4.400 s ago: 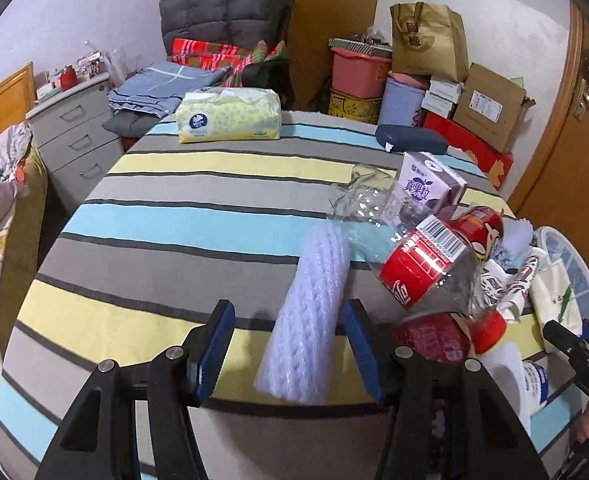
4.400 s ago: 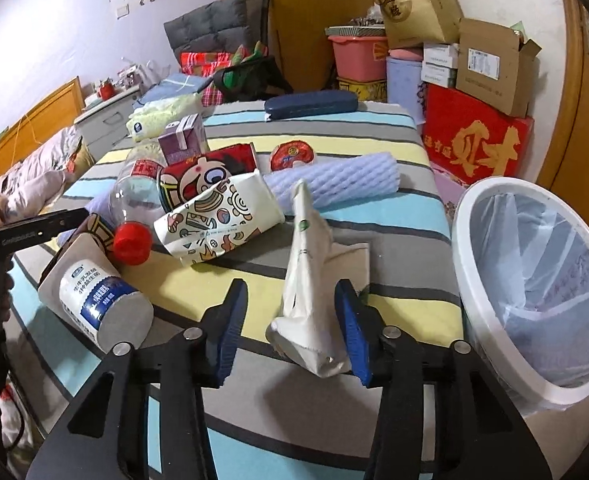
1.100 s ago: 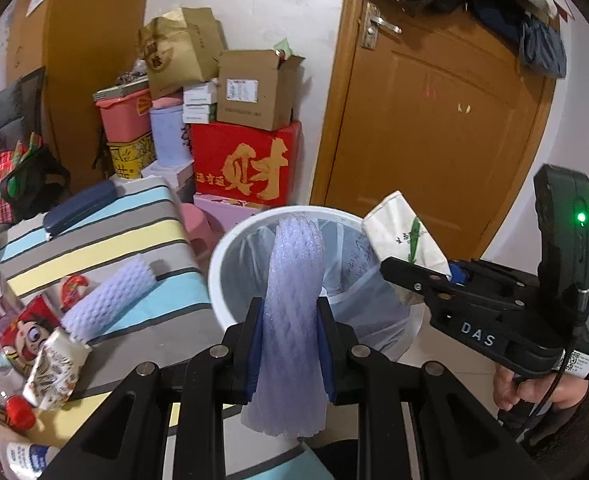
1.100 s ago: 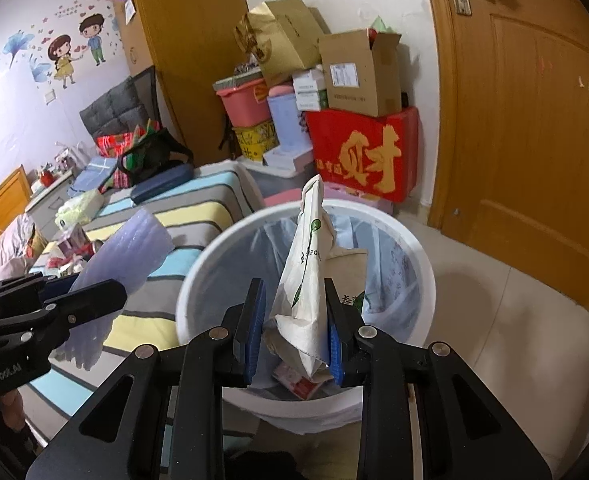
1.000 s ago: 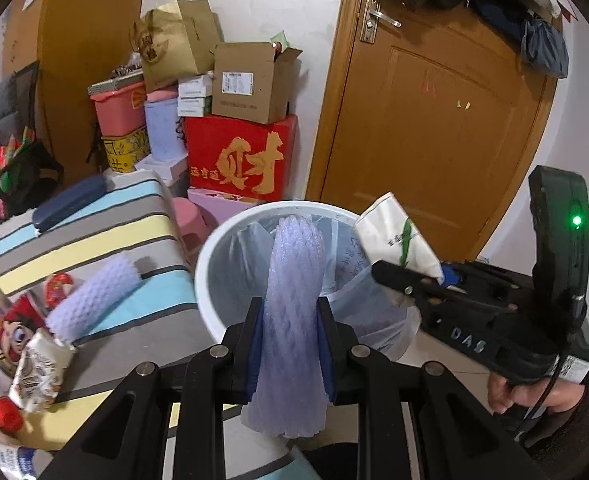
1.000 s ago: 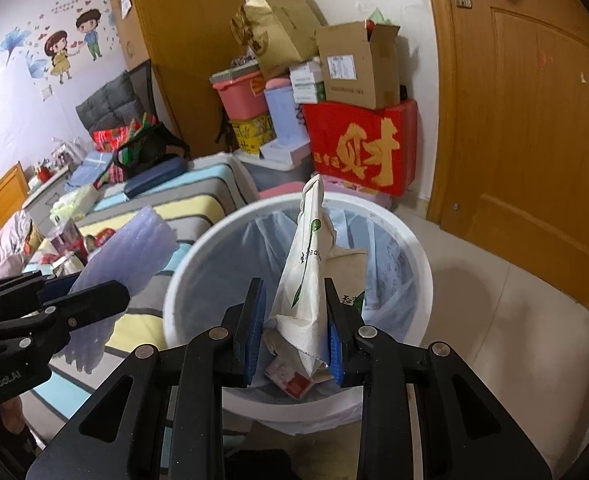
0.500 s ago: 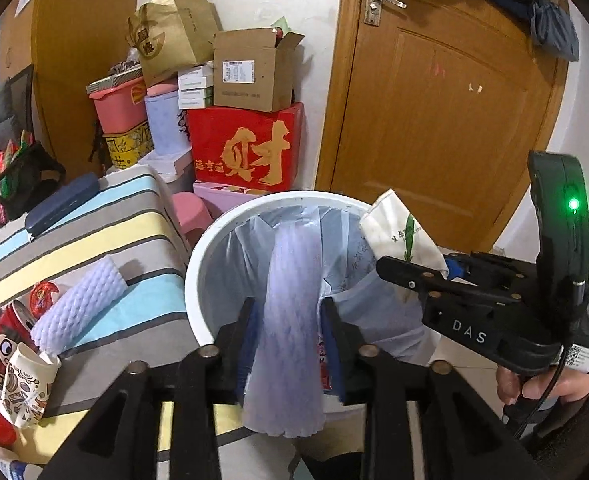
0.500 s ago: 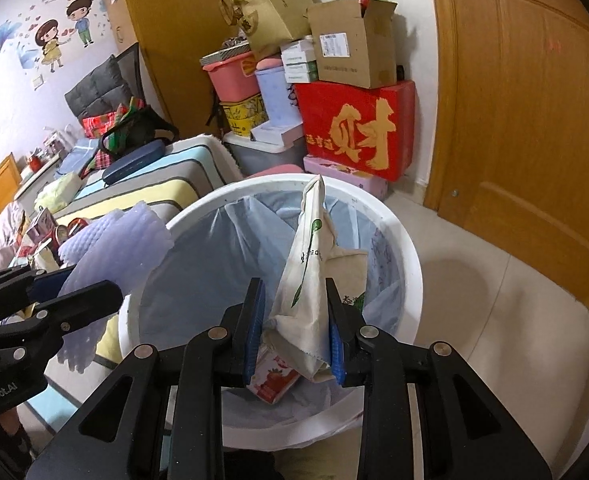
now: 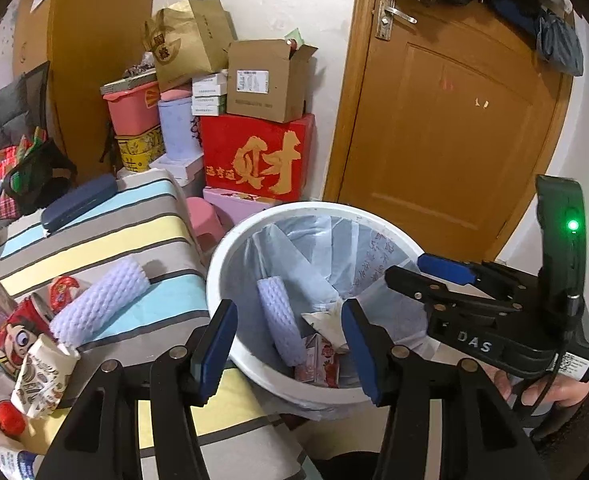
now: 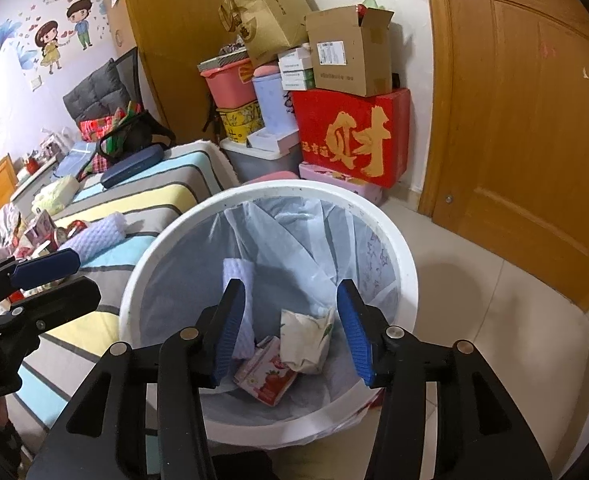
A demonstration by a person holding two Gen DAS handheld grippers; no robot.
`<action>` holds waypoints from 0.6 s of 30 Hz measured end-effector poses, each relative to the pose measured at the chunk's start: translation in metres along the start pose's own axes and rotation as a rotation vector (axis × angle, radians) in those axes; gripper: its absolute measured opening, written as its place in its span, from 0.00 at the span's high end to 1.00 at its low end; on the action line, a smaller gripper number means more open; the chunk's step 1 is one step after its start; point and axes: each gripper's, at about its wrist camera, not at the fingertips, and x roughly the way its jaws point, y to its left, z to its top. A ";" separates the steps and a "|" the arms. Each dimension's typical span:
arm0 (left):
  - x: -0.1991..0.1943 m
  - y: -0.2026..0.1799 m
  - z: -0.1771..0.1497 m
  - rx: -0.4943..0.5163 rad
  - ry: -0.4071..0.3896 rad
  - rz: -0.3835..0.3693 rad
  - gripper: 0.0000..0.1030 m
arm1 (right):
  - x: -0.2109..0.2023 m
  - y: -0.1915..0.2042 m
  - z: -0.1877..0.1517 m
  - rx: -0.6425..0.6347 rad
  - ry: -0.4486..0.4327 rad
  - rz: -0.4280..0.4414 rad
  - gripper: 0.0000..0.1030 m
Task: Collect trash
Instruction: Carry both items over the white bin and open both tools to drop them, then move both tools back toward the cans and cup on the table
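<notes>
A striped tabletop (image 9: 94, 240) stands beside a white trash bin (image 9: 230, 264) lined with a pale bag. On the tabletop lie a foam sleeve (image 9: 98, 304), a paper cup (image 9: 40, 376) and other litter. Both the left gripper (image 9: 290, 344) and the right gripper (image 10: 290, 332) hang over the bin with jaws spread wide and empty. Inside the bin lie another foam sleeve (image 9: 280, 320), a crumpled paper bag (image 10: 306, 336) and a red carton (image 10: 264, 378).
</notes>
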 end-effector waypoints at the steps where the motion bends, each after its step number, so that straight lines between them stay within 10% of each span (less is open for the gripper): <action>1: -0.002 0.002 -0.001 0.000 -0.004 0.003 0.48 | -0.001 0.001 0.000 0.000 -0.005 0.001 0.52; 18: -0.063 0.024 -0.017 -0.038 -0.083 0.059 0.48 | -0.024 0.029 -0.005 -0.009 -0.086 0.040 0.52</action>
